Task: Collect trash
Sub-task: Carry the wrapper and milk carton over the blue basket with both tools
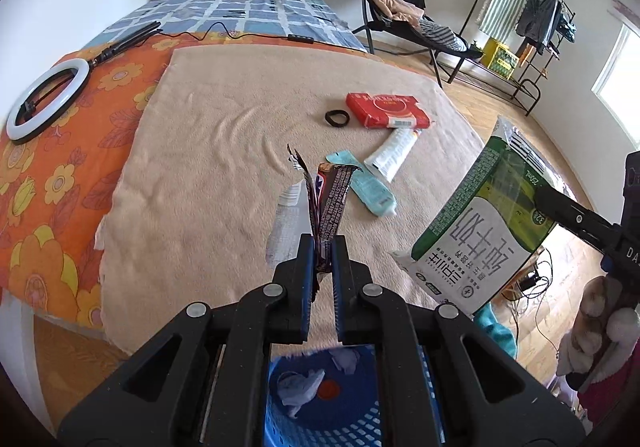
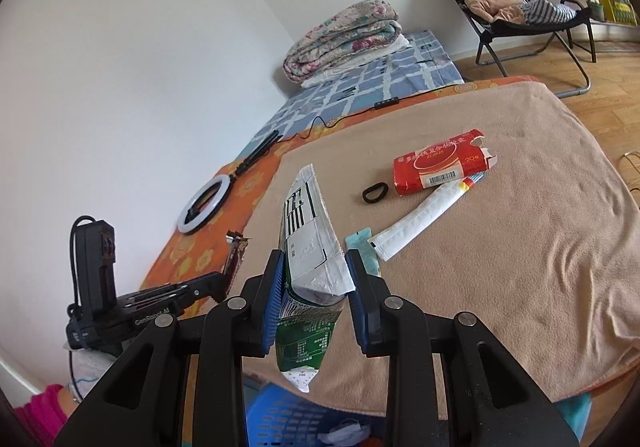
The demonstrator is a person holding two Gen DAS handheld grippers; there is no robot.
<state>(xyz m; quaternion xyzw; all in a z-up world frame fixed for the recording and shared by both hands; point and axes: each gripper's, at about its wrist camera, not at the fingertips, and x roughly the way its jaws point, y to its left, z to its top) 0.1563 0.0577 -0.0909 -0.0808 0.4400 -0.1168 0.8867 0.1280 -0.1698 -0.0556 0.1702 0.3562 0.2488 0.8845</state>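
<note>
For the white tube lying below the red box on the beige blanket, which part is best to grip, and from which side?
Probably the middle of the white tube, coming from above with the jaws across its narrow width. It lies flat and long on the beige blanket. Its far end touches the red box, and the teal packet crowds its near end, so the middle is freest.

A dark crumpled wrapper (image 1: 328, 203) and a green-white milk carton (image 1: 476, 231) hang above the blue basket (image 1: 320, 415).
</note>
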